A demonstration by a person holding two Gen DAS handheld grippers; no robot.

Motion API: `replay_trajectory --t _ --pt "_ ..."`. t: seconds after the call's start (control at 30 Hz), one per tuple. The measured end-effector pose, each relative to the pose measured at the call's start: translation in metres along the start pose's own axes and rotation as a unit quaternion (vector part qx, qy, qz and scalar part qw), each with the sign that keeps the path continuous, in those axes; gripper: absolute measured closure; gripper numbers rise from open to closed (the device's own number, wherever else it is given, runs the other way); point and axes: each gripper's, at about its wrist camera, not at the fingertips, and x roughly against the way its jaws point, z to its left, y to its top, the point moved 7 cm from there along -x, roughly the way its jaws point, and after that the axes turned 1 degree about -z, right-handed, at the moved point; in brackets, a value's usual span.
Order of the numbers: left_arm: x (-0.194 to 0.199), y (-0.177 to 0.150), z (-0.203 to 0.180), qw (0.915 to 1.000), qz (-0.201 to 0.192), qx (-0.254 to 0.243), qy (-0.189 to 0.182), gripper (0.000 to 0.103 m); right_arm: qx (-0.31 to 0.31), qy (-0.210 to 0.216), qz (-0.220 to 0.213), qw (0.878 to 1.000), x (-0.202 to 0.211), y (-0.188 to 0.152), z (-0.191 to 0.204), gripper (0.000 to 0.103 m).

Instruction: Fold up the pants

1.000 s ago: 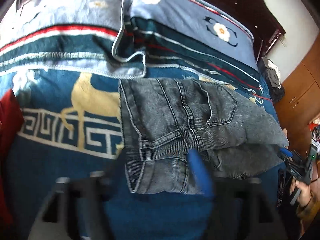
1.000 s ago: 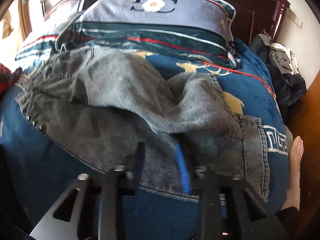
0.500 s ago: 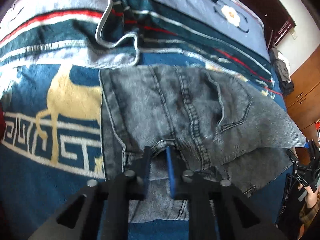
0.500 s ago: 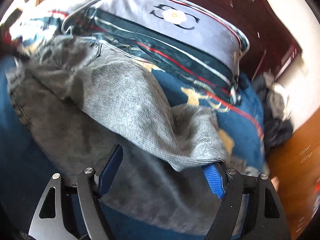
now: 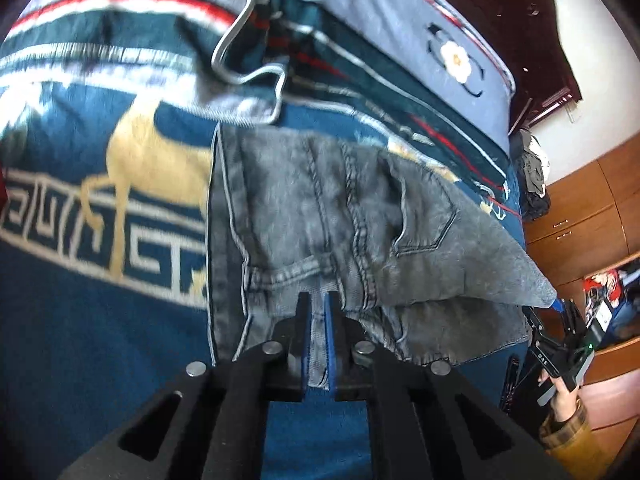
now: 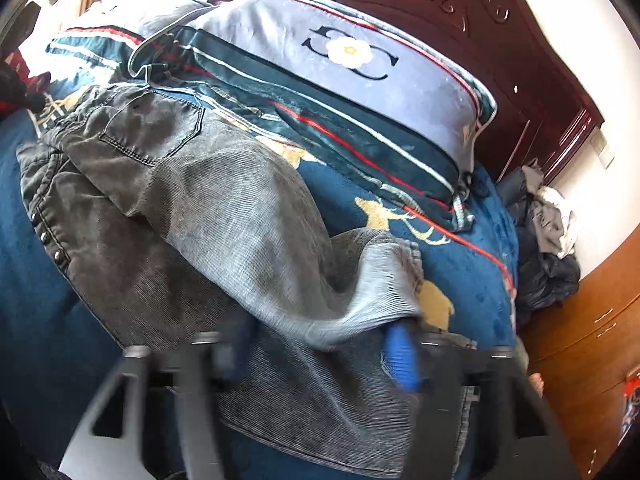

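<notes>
Grey washed jeans (image 5: 344,216) lie on a blue patterned bedspread (image 5: 100,320), waistband to the left and one leg folded over the other. My left gripper (image 5: 317,300) is shut on a fold of denim near the waist seam. In the right wrist view the jeans (image 6: 224,208) stretch from the waist at left to a raised fold at lower right. My right gripper (image 6: 320,356) is blurred, its jaws standing wide apart around that raised fold of the leg. The right gripper also shows in the left wrist view (image 5: 556,320) at the leg's edge.
Two striped pillows with flower prints (image 6: 348,80) lie at the head of the bed against a dark wooden headboard (image 6: 520,64). A pile of dark clothes (image 6: 548,248) sits by the wall. A wooden wardrobe (image 5: 592,208) stands to the right.
My left gripper closed onto the denim near the waist seam. My right gripper went from nearly shut to wide open and now sits around the raised leg fold, still moving.
</notes>
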Motion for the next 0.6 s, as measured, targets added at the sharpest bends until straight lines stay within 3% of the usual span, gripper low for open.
replay_trajectory --t 0.1,0.3,0.37,0.43,0.5,0.6 --pt "-0.015 -0.002 0.007 0.9997 0.007 0.012 0.019 0.081 -0.001 -0.002 -0.005 1.000 0.003 0.002 0.001 0.036" --pt "-0.034 0.008 0.013 0.9987 0.005 0.028 0.043 0.081 0.005 -0.014 -0.013 1.000 0.004 0.011 0.003 0.036" --pt "-0.028 0.009 0.012 0.9988 0.000 0.041 0.028 0.081 0.014 -0.016 -0.013 1.000 0.004 0.013 0.005 0.036" --pt "-0.018 0.010 0.011 0.9989 -0.008 0.038 0.027 0.066 0.019 -0.017 -0.016 1.000 0.007 0.014 0.005 0.035" --pt "-0.007 0.014 0.017 0.9977 -0.030 0.029 0.054 0.018 0.019 -0.014 -0.021 0.999 0.012 0.013 0.005 0.032" --pt "-0.001 0.020 0.031 0.9956 -0.047 0.054 0.060 0.012 0.011 -0.006 -0.026 1.000 0.018 0.013 0.006 0.032"
